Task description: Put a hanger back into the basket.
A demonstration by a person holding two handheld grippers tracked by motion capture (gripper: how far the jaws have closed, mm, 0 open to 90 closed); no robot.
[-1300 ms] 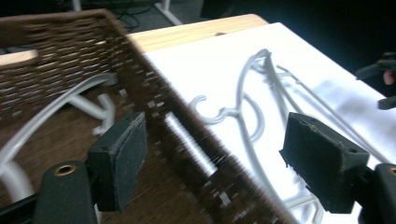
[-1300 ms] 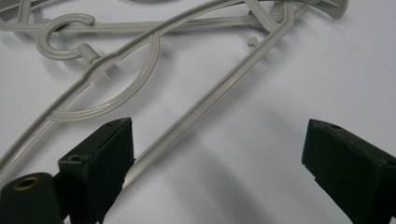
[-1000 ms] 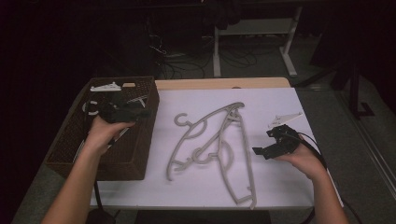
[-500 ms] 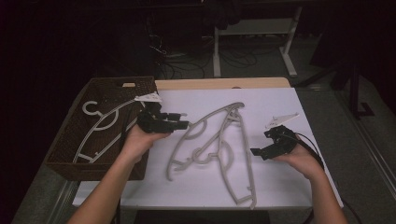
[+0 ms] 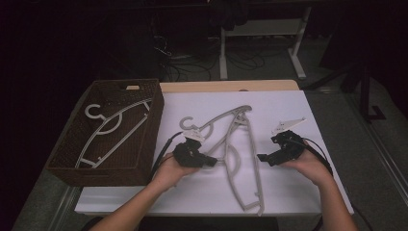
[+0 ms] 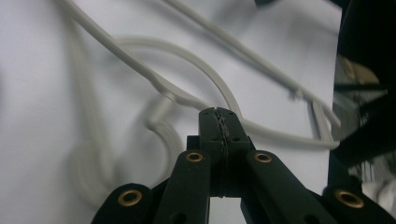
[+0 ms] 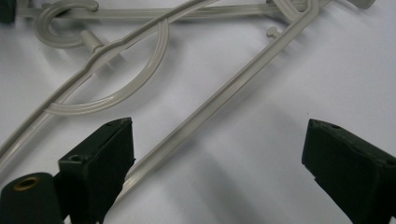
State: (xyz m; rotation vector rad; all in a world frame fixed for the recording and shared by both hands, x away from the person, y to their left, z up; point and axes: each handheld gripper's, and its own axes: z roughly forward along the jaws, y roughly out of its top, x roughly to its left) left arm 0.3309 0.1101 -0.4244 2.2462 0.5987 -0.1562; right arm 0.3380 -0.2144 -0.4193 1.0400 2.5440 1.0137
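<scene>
We log grey hangers (image 5: 239, 159) lying overlapped mid-sheet on the white table (image 5: 298, 192), between our grippers. Left gripper (image 5: 210, 160): jaws pressed together, empty, at the hangers' left edge; right gripper (image 5: 262, 157): jaws spread, empty. One hanger (image 5: 111, 129) lies in the wicker basket (image 5: 155, 118).

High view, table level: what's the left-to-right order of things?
Wicker basket with a hanger in it → left gripper → hangers on the table → right gripper.
</scene>
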